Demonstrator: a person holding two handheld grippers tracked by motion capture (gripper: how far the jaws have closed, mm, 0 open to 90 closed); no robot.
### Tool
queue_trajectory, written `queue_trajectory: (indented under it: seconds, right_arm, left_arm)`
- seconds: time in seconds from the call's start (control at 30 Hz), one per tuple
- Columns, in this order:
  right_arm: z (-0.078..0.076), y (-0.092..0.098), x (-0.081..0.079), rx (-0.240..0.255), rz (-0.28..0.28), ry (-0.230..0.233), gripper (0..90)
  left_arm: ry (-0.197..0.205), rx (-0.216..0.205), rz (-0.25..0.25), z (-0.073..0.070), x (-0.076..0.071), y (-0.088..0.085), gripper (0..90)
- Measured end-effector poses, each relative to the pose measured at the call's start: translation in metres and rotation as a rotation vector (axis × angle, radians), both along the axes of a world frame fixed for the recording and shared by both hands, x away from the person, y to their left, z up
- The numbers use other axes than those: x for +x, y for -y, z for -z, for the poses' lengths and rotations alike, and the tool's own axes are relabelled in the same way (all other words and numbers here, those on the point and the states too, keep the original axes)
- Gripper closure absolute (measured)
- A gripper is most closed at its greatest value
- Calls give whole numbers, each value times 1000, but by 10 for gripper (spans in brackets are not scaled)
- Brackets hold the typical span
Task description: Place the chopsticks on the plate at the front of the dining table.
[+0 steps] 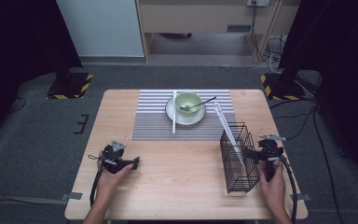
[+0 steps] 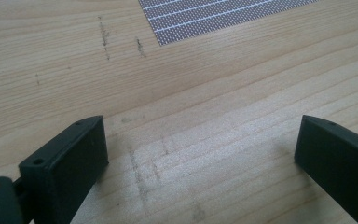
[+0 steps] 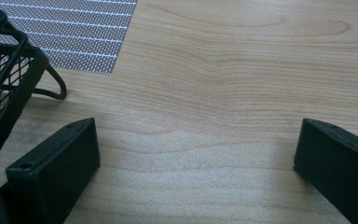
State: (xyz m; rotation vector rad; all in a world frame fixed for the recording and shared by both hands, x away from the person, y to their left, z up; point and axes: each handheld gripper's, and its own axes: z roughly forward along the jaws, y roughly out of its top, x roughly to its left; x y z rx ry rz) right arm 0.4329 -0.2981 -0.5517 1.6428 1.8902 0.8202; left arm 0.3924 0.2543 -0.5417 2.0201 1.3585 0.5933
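A green bowl [image 1: 188,101] with a dark spoon [image 1: 200,103] in it sits on a white plate [image 1: 172,113] on the striped placemat [image 1: 154,123]. One white chopstick [image 1: 174,112] lies on the mat left of the bowl. Another white chopstick [image 1: 228,133] leans out of a black wire basket [image 1: 237,158] at the right. My left gripper [image 1: 134,163] rests low at the front left, open over bare wood [image 2: 200,154]. My right gripper [image 1: 251,153] is just right of the basket, open with nothing between its jaws [image 3: 198,154]. The basket's corner [image 3: 4,79] stands beside its left jaw.
The wooden table [image 1: 182,186] has bare wood across its front middle. A corner of the placemat [image 2: 223,16] lies ahead of the left gripper, and its edge [image 3: 65,37] ahead of the right. Stand bases with hazard stripes [image 1: 70,86] sit on the floor beyond.
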Motion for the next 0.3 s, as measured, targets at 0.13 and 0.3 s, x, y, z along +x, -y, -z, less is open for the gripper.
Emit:
queue_trajectory:
  seconds: [0.13, 0.3]
  right_arm:
    - [0, 0, 0, 0, 0, 0, 3]
    - [0, 0, 0, 0, 0, 0, 4]
  left_arm:
    - [-4, -3, -5, 0, 1, 0, 5]
    - [-4, -1, -9, 0, 1, 0, 4]
